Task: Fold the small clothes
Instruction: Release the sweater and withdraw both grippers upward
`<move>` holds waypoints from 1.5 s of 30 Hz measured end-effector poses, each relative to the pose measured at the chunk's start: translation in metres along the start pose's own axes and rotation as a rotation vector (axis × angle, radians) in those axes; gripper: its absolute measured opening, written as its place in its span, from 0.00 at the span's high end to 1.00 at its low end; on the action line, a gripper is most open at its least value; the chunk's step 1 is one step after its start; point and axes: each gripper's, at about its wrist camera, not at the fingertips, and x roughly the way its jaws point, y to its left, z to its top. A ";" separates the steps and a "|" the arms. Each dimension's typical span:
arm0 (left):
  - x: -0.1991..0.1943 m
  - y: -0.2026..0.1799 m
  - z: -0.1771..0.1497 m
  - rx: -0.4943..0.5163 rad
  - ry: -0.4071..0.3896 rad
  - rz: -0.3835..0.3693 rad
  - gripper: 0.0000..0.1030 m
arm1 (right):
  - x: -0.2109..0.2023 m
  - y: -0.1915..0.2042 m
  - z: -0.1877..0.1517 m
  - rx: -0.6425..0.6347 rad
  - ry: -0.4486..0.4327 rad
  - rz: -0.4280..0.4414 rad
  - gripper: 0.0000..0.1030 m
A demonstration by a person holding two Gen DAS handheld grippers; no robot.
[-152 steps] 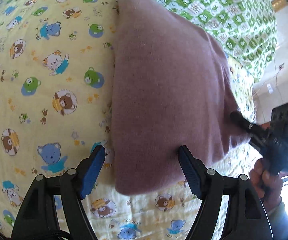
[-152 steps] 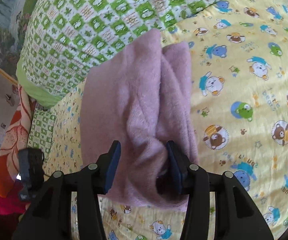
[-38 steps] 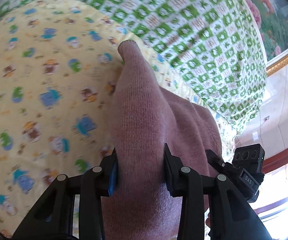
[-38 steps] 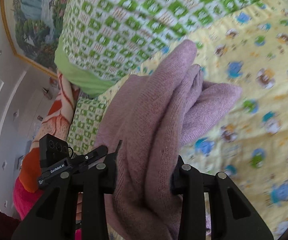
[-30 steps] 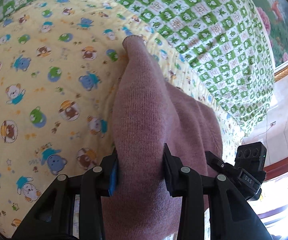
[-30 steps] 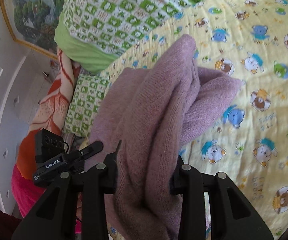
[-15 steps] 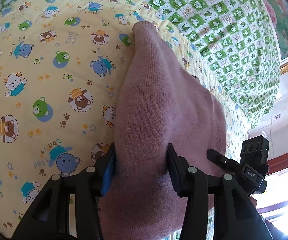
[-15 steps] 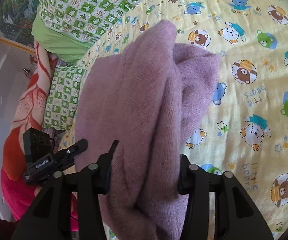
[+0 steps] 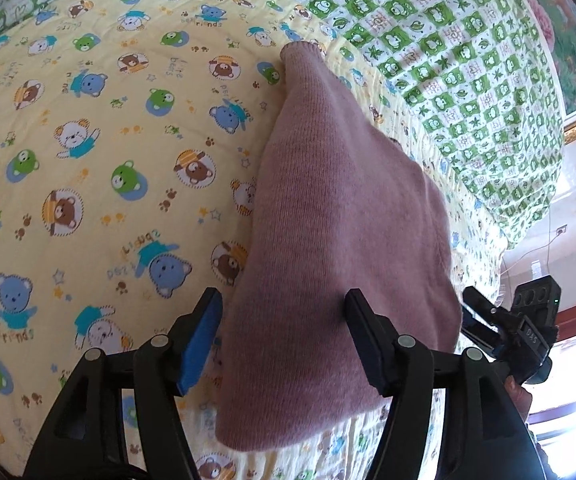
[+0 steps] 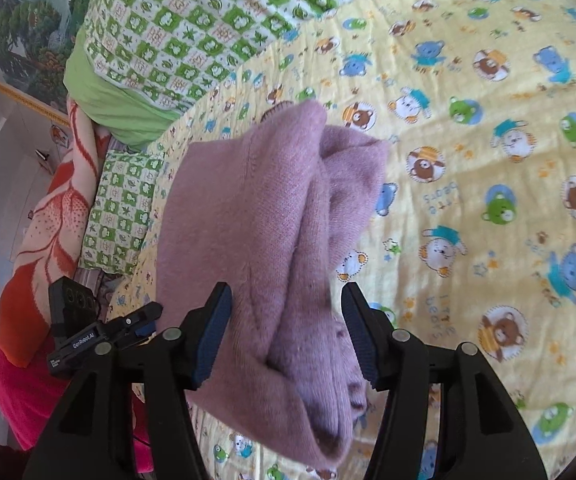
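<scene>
A folded mauve knit sweater (image 9: 328, 240) lies on the yellow bear-print quilt (image 9: 88, 200). My left gripper (image 9: 282, 320) straddles its near end; the jaws are opening and the blue pads (image 9: 202, 340) stand off the knit. In the right wrist view the sweater (image 10: 256, 220) shows its bunched folds. My right gripper (image 10: 286, 308) straddles that end too, its jaws opening with gaps beside the cloth. Each gripper also shows in the other's view: the right one (image 9: 516, 320) and the left one (image 10: 88, 320).
A green checked quilt (image 9: 448, 60) is heaped behind the sweater. An orange floral blanket (image 10: 48, 220) and a small green checked pillow (image 10: 120, 208) lie by the bed's edge. A framed painting (image 10: 20, 40) hangs on the wall. Pale floor tiles (image 9: 560, 240) lie beyond the bed.
Both pairs of jaws have widened and let go of the sweater. It was held up off the quilt and now rests flat on it, with both grippers drawn back slightly.
</scene>
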 end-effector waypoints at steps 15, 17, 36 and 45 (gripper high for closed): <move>0.014 0.015 -0.032 0.032 0.121 0.013 0.33 | 0.019 -0.020 -0.040 0.049 0.065 0.039 0.25; 0.017 0.013 -0.034 0.042 0.128 0.027 0.33 | 0.031 -0.023 -0.043 0.050 0.081 0.061 0.25; 0.020 -0.011 -0.045 0.144 0.105 0.118 0.39 | 0.010 -0.019 -0.059 0.072 0.071 -0.056 0.52; 0.015 -0.014 -0.070 0.213 0.071 0.176 0.38 | -0.008 -0.012 -0.071 -0.119 -0.004 -0.296 0.44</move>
